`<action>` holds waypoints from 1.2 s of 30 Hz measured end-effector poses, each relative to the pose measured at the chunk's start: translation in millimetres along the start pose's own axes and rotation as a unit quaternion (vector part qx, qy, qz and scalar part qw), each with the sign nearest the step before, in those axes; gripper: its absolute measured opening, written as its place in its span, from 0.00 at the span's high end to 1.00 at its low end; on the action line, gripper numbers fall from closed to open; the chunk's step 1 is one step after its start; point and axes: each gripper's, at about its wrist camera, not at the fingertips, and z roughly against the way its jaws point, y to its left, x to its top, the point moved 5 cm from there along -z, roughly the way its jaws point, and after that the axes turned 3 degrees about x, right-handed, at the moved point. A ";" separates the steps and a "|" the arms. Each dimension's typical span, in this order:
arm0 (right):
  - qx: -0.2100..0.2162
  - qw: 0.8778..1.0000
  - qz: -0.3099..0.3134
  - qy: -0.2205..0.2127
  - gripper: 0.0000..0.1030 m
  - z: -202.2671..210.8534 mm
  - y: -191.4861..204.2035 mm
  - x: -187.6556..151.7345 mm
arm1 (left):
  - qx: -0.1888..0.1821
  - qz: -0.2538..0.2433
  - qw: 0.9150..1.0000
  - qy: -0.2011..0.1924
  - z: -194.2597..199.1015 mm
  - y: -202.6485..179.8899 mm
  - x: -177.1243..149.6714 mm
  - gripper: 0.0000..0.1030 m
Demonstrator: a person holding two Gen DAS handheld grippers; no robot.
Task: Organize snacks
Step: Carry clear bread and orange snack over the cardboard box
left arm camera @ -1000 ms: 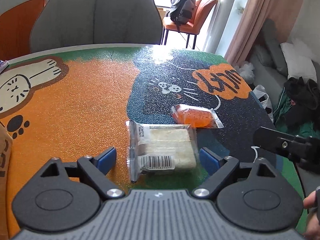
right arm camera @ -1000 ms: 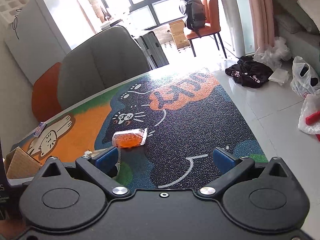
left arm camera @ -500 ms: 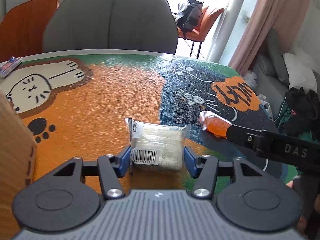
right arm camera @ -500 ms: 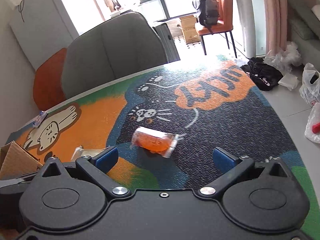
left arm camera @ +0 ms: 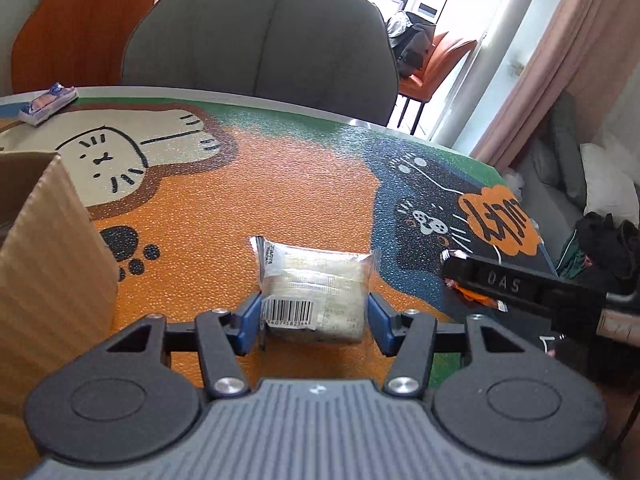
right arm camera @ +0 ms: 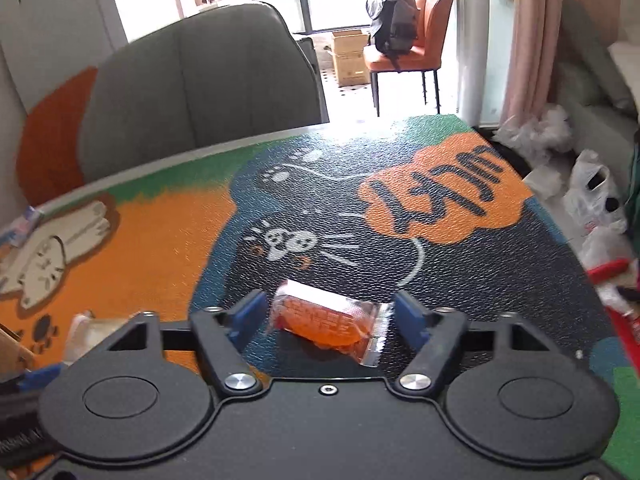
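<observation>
Gripping a pale wrapped snack [left arm camera: 316, 292] by both sides, the left tongs [left arm camera: 314, 322] stand narrowed on it. Right tongs [right arm camera: 330, 316] straddle an orange snack packet [right arm camera: 326, 322] on the surface [right arm camera: 460, 280], partly open, pads just clear.

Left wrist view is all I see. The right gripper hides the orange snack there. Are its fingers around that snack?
Observer: Yes, the orange snack lies between the fingers of the right gripper, with a gap on each side.
Operator: My left gripper grips the pale snack. Is the orange one lifted?
Observer: No, it seems to rest on the table mat.
Operator: Where is its sealed end?
Observer: Near the right-hand finger.
</observation>
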 end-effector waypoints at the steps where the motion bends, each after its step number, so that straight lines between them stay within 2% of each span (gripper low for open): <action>1: 0.003 1.000 -0.004 0.006 0.45 2.5 -0.8 -1.1 | 0.000 0.000 1.000 0.002 0.9 1.1 0.4 0.47; 2: 0.006 1.000 -0.006 0.010 0.46 6.8 -0.7 -1.9 | -0.004 -0.001 1.000 0.005 2.1 1.4 0.8 0.47; 3: 0.009 1.000 -0.001 0.011 0.53 11.6 0.1 -3.0 | -0.009 0.001 1.000 0.008 4.1 1.6 1.1 0.47; 7: 0.016 1.000 0.001 0.023 0.55 27.9 3.9 -10.6 | -0.021 -0.003 1.000 0.013 15.6 -0.3 2.3 0.47; 16: 0.044 0.999 0.003 0.000 0.56 74.4 28.9 -6.7 | -0.040 -0.005 0.999 -0.011 70.6 5.2 15.9 0.47; 21: 0.087 0.996 0.012 -0.015 0.56 102.7 57.5 5.7 | -0.044 -0.018 0.999 -0.025 107.1 12.2 25.4 0.47; 25: 0.113 0.993 0.027 -0.028 0.56 116.6 81.7 12.1 | -0.032 -0.019 0.999 -0.035 127.5 29.6 29.8 0.47; 36: 0.167 0.983 0.065 -0.035 0.56 129.5 147.4 18.3 | 0.023 0.021 0.998 -0.050 157.2 98.5 40.8 0.47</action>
